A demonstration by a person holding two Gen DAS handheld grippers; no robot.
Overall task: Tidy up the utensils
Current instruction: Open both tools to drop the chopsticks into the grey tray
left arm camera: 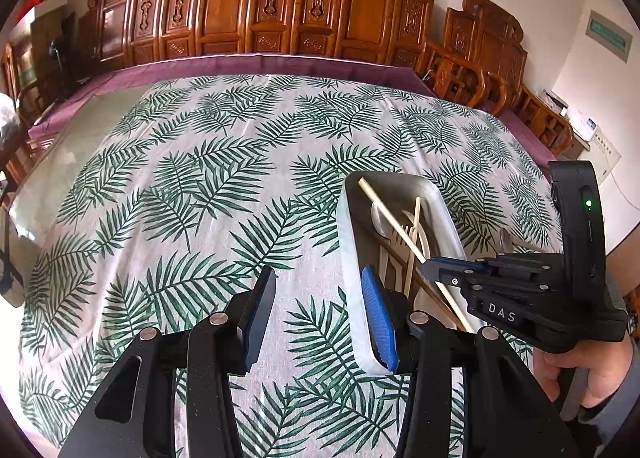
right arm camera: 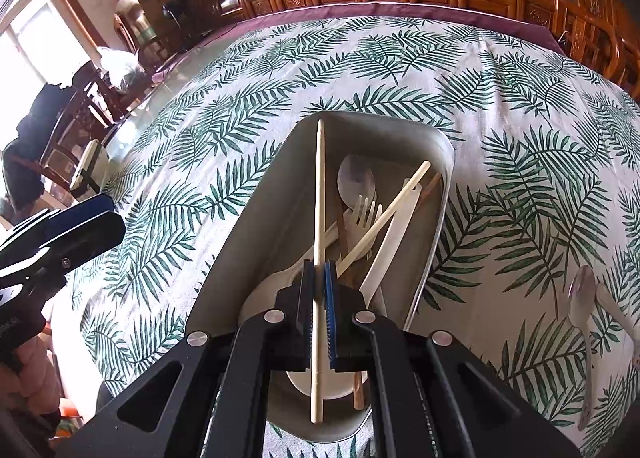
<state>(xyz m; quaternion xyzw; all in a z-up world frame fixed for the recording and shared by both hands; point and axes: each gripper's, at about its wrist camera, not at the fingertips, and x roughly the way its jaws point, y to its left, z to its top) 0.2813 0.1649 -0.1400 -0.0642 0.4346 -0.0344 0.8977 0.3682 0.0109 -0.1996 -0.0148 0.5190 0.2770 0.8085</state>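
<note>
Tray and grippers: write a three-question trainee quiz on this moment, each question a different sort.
1. True or false: the left gripper is shut on a fork.
2. What does the right gripper hold? A) spoon B) chopstick C) knife
3. Fill in: besides what lies in the tray, a clear spoon lies on the ____ to its right.

Key: 1 false, it is open and empty. 2 B, the chopstick. 3 tablecloth.

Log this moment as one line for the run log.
right tool: shut on chopstick over tray | left tool: open, empty | spoon: on tablecloth
</note>
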